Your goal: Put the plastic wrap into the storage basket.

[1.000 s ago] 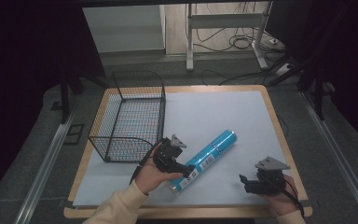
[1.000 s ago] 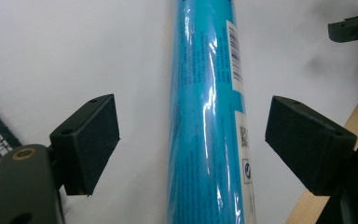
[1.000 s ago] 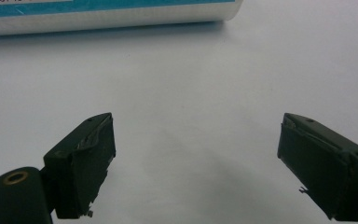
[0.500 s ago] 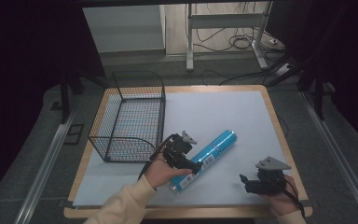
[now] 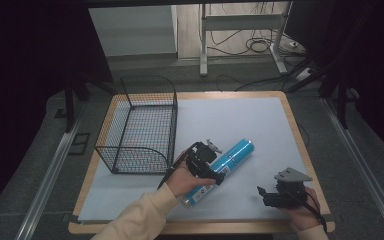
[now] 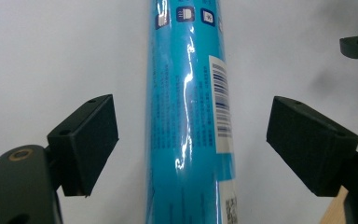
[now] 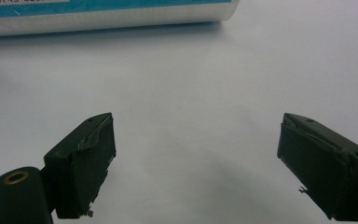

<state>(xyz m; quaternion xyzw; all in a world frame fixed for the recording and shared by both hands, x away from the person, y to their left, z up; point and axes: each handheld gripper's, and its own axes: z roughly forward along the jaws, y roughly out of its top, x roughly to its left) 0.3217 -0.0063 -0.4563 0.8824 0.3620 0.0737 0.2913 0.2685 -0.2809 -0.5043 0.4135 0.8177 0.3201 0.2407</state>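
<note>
Lying diagonally mid-table beside the black wire basket (image 5: 137, 127), the glossy blue cylindrical tube (image 5: 222, 164) sits untouched between the left gripper (image 6: 191, 142)'s just-widened jaws; the right gripper (image 5: 267, 195) rests released near the front edge.

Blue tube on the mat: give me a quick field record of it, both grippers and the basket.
tube: blue tube lies flat on the white mat, on a slant
left gripper: left gripper straddles the tube, jaws just opening, pads clear of it
right gripper: right gripper open over bare mat, near the table's right front edge
basket: black wire basket to the tube's left, nothing seen inside
</note>
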